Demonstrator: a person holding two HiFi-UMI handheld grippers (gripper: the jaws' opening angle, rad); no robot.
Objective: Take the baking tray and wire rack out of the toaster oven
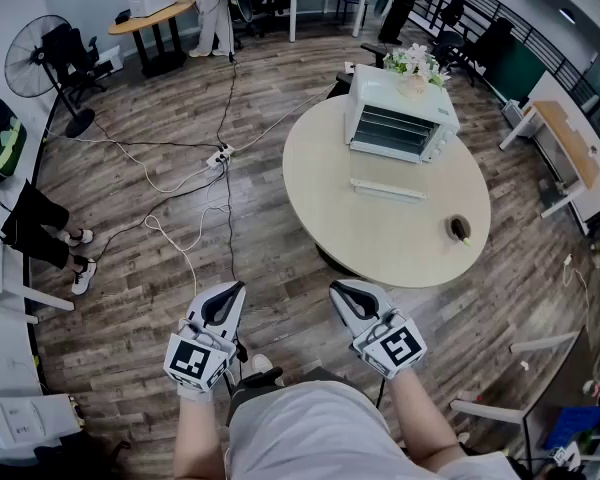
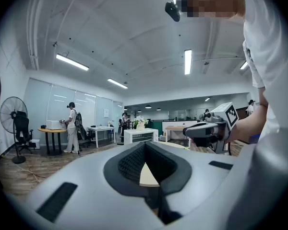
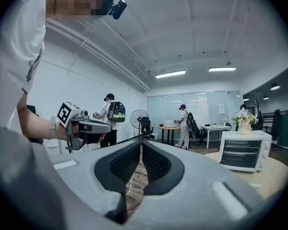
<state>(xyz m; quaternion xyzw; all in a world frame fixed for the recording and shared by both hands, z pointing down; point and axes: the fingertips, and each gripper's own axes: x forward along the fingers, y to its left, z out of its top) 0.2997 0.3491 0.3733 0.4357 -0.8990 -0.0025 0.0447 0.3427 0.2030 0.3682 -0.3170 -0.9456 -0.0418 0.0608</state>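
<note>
no legible words, brands or numbers, only coded square markers (image 1: pixel 192 360) on left claw (image 1: pixel 234 292) and right claw (image 1: pixel 341 291)

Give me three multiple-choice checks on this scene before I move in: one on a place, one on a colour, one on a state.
1. Where does the white boxy toaster oven stand?
A. on the round beige table
B. on the wood floor
C. on a chair

2. What colour is the tall pedestal fan?
A. white
B. black
C. red

3. How are the fingers of the left gripper and right gripper?
A. together, nothing held
B. closed on a tray
C. spread wide

Answers:
1 A: the head view shows it on the tabletop.
2 B: its cage and stand are black.
3 A: each gripper view shows the fingers meeting with nothing between them.
</note>
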